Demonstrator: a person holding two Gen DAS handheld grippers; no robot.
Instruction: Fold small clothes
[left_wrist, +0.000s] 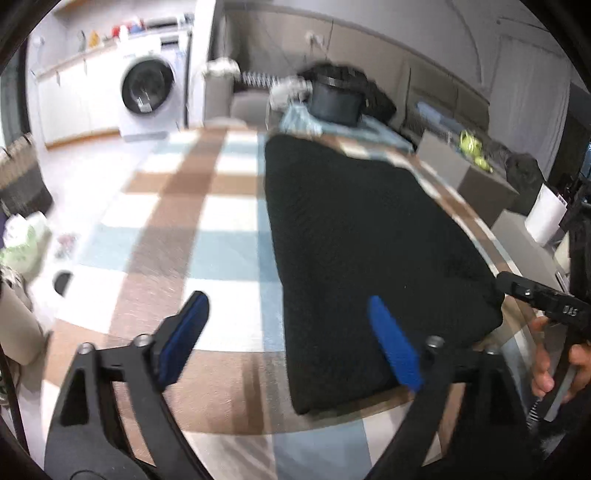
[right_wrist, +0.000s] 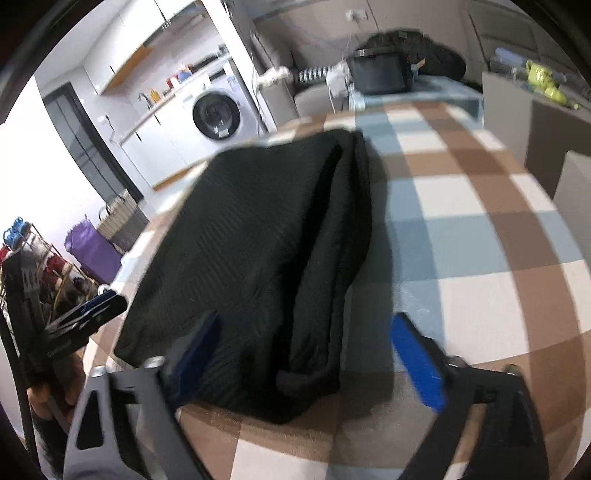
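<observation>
A black knitted garment (left_wrist: 369, 251) lies folded into a long rectangle on the checked tablecloth (left_wrist: 177, 221). My left gripper (left_wrist: 288, 306) is open over its near left edge, one blue pad above the cloth and one above the garment, holding nothing. In the right wrist view the same garment (right_wrist: 266, 243) shows a thick folded ridge along its right side. My right gripper (right_wrist: 306, 325) is open, jaws wide apart around the garment's near end, empty. The right gripper also shows at the right edge of the left wrist view (left_wrist: 543, 299), and the left one at the left edge of the right wrist view (right_wrist: 88, 314).
A dark pot (left_wrist: 334, 101) and a light blue cloth (left_wrist: 325, 125) sit at the table's far end. A washing machine (left_wrist: 149, 96) stands behind. A woven basket (left_wrist: 22, 177) and bags are on the floor to the left. Grey boxes (left_wrist: 476, 173) stand to the right.
</observation>
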